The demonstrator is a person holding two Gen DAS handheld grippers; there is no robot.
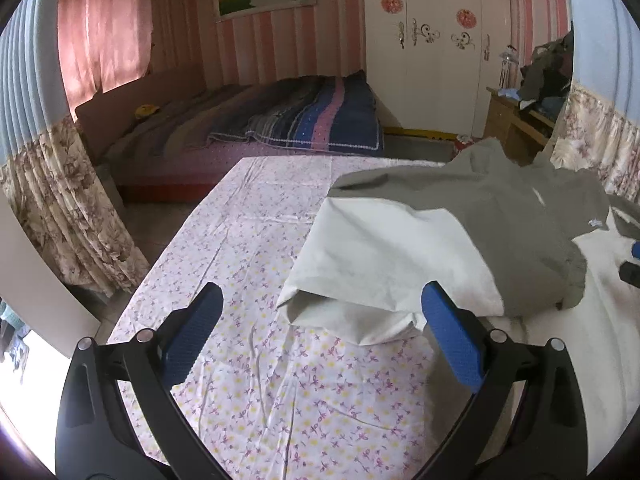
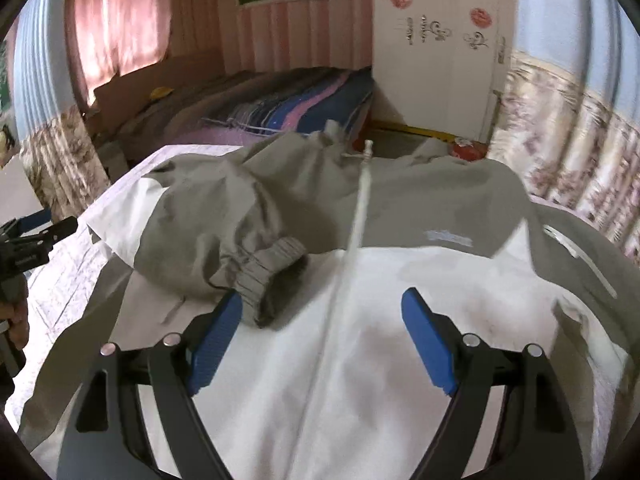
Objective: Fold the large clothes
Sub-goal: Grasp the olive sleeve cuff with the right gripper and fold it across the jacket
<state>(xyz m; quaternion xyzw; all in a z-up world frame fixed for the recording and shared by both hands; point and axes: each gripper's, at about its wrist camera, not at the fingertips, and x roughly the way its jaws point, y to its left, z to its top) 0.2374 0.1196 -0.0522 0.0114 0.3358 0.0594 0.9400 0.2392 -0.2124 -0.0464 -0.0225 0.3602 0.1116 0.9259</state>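
Note:
A large grey and white jacket (image 1: 460, 208) lies on a table covered with a floral sheet (image 1: 280, 380). My left gripper (image 1: 322, 292) is open just above the sheet, and the jacket's white folded edge (image 1: 360, 312) lies between its fingertips without being gripped. In the right wrist view the jacket (image 2: 400, 200) lies front up, its white zipper (image 2: 360, 208) running down the middle. A grey sleeve is folded across it, ending in a ribbed cuff (image 2: 272, 268). My right gripper (image 2: 324, 298) hovers open over the white front, its left finger beside the cuff. The left gripper (image 2: 40, 236) shows at the left edge.
Beyond the table stands a bed with a striped blanket (image 1: 312, 120). A white wardrobe (image 1: 432, 40) and a wooden desk piled with clothes (image 1: 520, 120) stand at the back right. Floral curtains (image 1: 72, 208) hang left. A hand (image 2: 16, 316) holds the left gripper.

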